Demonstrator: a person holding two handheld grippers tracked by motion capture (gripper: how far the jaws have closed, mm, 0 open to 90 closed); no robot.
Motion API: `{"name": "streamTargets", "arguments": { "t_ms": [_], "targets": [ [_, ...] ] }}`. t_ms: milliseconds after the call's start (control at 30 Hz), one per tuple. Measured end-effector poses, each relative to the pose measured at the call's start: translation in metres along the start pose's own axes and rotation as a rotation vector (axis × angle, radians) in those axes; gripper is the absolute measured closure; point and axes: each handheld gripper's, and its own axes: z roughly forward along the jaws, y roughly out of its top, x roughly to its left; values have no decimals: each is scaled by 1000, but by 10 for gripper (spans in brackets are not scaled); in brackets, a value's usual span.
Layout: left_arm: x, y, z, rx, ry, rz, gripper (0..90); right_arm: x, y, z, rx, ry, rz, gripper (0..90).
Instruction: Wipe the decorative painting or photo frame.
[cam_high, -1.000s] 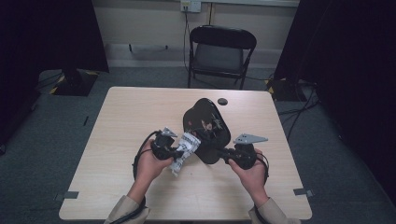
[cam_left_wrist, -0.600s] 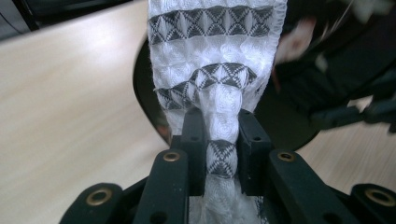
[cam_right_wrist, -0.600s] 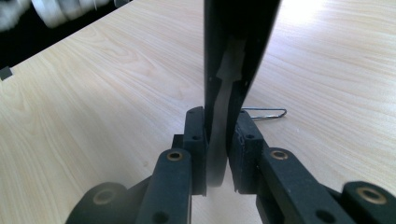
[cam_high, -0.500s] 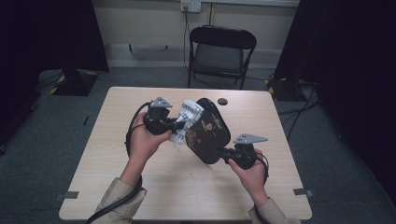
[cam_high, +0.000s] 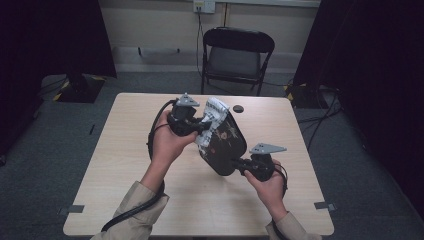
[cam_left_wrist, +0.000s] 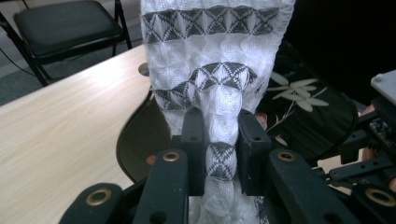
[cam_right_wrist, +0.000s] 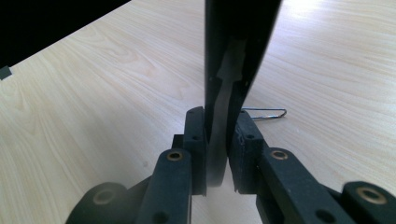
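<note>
Left tongs (cam_high: 202, 126) clamp a patterned cloth (cam_high: 214, 120) against the black tray (cam_high: 227, 145); right tongs (cam_high: 240, 165) pinch its near rim, tilted above the surface (cam_high: 125, 150). Wiping appears underway, unfinished.

A black folding chair (cam_high: 239, 55) stands on grey carpet (cam_high: 65, 150) behind the wooden table (cam_high: 110, 165).

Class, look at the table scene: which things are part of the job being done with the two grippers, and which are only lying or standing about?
In the job:
- patterned cloth, pinched by the left gripper
- black plate, held at its rim by the right gripper

Lying about:
- small dark disc on the table
- wire clip
- folding chair behind the table
</note>
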Motion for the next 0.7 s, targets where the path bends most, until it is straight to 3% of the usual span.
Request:
{"name": "streamTargets", "arguments": {
  "t_ms": [433, 700],
  "targets": [
    [5, -25, 12, 56, -1, -17, 758, 0, 0, 0, 1, 0, 1, 790],
    [10, -54, 26, 100, -10, -56, 758, 0, 0, 0, 2, 0, 3, 790]
  ]
}}
